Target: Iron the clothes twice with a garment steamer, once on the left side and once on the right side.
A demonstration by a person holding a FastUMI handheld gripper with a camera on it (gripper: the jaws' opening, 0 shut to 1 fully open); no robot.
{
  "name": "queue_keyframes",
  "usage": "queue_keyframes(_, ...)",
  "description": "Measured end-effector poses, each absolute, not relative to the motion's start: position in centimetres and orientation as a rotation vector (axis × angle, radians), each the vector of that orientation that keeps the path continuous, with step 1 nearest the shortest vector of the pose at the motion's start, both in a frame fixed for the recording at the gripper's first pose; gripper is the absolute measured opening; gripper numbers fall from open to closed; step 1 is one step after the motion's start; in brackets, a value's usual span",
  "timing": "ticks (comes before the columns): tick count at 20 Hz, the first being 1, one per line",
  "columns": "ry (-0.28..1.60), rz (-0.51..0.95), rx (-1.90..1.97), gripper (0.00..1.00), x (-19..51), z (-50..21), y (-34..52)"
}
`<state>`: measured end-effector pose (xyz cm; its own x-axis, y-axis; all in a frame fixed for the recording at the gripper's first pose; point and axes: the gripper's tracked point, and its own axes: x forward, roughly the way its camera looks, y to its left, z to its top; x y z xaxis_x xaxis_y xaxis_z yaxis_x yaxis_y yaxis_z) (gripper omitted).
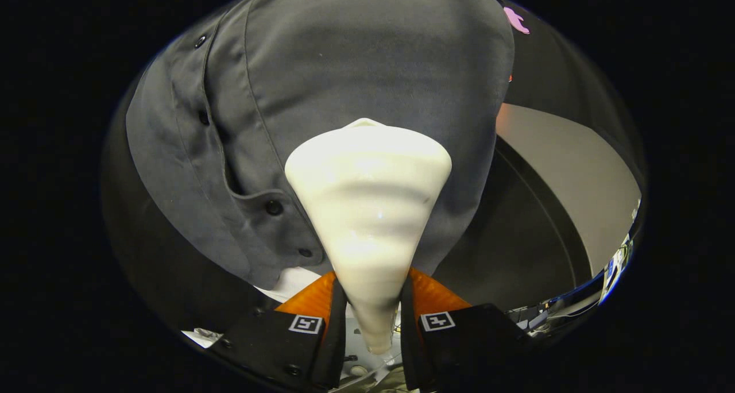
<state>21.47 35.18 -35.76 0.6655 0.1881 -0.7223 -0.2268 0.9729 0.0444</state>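
Note:
A white cone-shaped garment steamer head (367, 197) rises from between my fingers, narrow end down. My gripper (372, 301) is shut on the steamer's narrow handle part, one finger pressing on each side. The wide end of the steamer lies against a dark grey buttoned shirt (367, 65) hanging just ahead. The steamer sits to the right of the shirt's button placket (229, 151), over the right half of the front. A dark button (273, 207) shows near the lower hem beside the steamer.
A grey floor or panel (563, 180) lies to the right beyond the shirt. Dark booth cloth (161, 266) hangs left of the shirt. Cluttered small items (614, 266) sit far off at the right. A white surface (293, 284) shows under the hem.

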Motion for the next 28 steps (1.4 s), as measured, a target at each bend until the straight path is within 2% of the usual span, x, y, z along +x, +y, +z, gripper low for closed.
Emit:
queue_keyframes(11, 0.861, 0.232, -0.057, 0.48, 20.6, -36.7, 32.1)
queue_keyframes(12, 0.869, 0.236, -0.056, 0.48, 19.7, -38.1, 32.4)
queue_keyframes(13, 0.873, 0.237, -0.057, 0.48, 17.7, -43.3, 32.7)
queue_keyframes(15, 0.880, 0.232, -0.055, 0.48, 19.5, -38.6, 32.3)
queue_keyframes(20, 0.871, 0.220, -0.043, 0.48, 18.2, -34.7, 32.5)
queue_keyframes(28, 0.730, 0.229, -0.038, 0.48, 17.6, -22.9, 33.7)
